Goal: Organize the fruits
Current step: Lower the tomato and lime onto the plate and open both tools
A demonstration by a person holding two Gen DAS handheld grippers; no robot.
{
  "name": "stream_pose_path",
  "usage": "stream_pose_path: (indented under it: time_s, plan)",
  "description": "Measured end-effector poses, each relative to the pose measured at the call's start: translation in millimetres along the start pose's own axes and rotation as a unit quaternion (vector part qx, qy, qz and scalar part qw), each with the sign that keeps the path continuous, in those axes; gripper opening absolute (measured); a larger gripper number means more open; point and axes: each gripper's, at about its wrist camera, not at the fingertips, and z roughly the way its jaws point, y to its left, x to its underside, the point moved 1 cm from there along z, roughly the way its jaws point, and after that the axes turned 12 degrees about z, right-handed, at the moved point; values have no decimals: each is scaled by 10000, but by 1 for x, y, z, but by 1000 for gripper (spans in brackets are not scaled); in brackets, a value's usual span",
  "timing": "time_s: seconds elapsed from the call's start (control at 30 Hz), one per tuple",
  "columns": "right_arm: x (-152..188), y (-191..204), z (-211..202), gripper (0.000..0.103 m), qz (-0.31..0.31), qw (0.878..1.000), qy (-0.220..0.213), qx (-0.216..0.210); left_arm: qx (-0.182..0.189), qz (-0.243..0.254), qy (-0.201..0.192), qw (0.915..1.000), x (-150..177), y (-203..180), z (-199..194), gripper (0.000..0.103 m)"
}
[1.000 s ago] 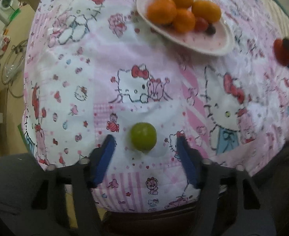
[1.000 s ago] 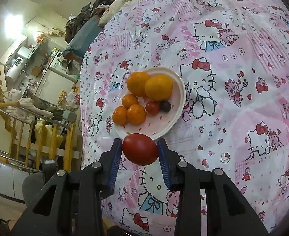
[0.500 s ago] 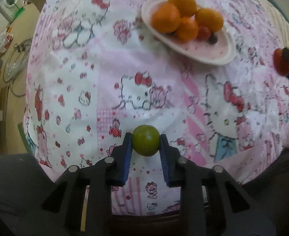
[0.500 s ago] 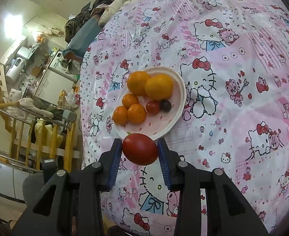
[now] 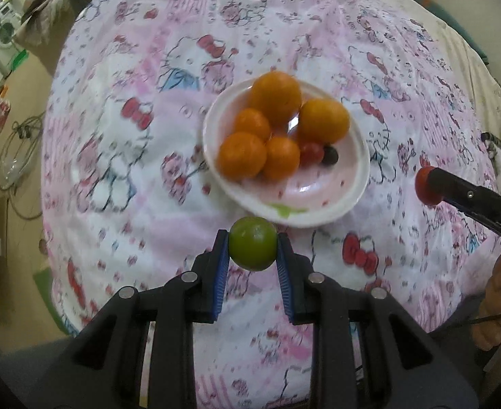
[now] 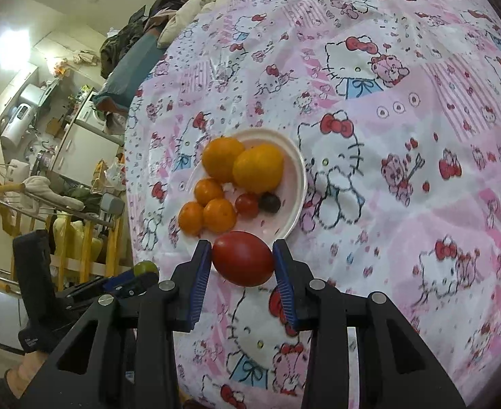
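Observation:
My left gripper [image 5: 253,246] is shut on a round green fruit [image 5: 253,243] and holds it in the air at the near rim of a white plate [image 5: 318,204]. The plate holds several oranges [image 5: 276,97], a small red tomato [image 5: 311,153] and a dark berry [image 5: 329,155]. My right gripper [image 6: 242,259] is shut on a red tomato [image 6: 242,258], just short of the same plate's [image 6: 293,177] near rim. The left gripper with the green fruit [image 6: 145,267] shows at the lower left of the right wrist view. The red tomato [image 5: 427,185] shows at the right of the left wrist view.
The plate lies on a bed covered by a pink and white Hello Kitty quilt [image 6: 403,136]. The bed's edge drops to the floor on the left, where there are cables [image 5: 18,156], a wooden rail [image 6: 62,238] and household clutter. Clothes and a pillow [image 6: 182,17] lie at the bed's far end.
My left gripper closed on the green fruit, lifted it off the quilt and carried it toward the plate. My right gripper has held still with the red tomato.

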Motion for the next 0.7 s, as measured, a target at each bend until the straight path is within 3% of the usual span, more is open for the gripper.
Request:
stream_pose_path:
  time_s: [0.27, 0.7]
  plan:
    - [-29, 1, 33, 39, -150, 9992, 236, 291, 310, -86, 129, 9994, -22, -14, 35, 23]
    - [-43, -3, 81, 39, -291, 9959, 652, 556, 325, 23, 311, 9990, -36, -26, 64, 24]
